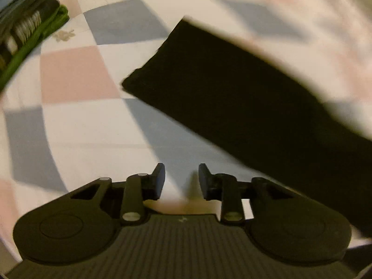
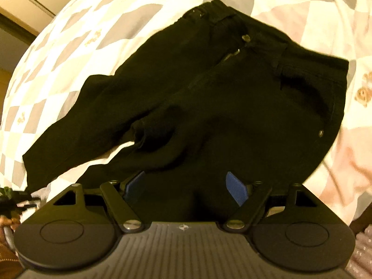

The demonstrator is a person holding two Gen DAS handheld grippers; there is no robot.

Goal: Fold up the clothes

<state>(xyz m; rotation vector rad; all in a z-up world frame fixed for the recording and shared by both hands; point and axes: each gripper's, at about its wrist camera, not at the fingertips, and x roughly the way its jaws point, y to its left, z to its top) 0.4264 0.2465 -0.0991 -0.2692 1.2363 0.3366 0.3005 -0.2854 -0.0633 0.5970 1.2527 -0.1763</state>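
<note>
The left tongs point(image 1: 181, 181) stand at a narrow gap with nothing between their pads, hanging over the checked bedspread point(image 1: 76, 74), and one leg of the black trousers point(image 1: 232, 97) lies flat just beyond them to the right. The right tongs point(image 2: 186, 186) gape wide and empty above the trousers' thigh, with the waistband and its button point(image 2: 245, 38) farther off. A stack of folded clothes point(image 1: 25, 30) sits well apart at the left view's upper left edge.

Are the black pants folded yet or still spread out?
Spread out. The black pants lie with waistband, button and both legs showing on the checkered bedspread; no fold made.
</note>
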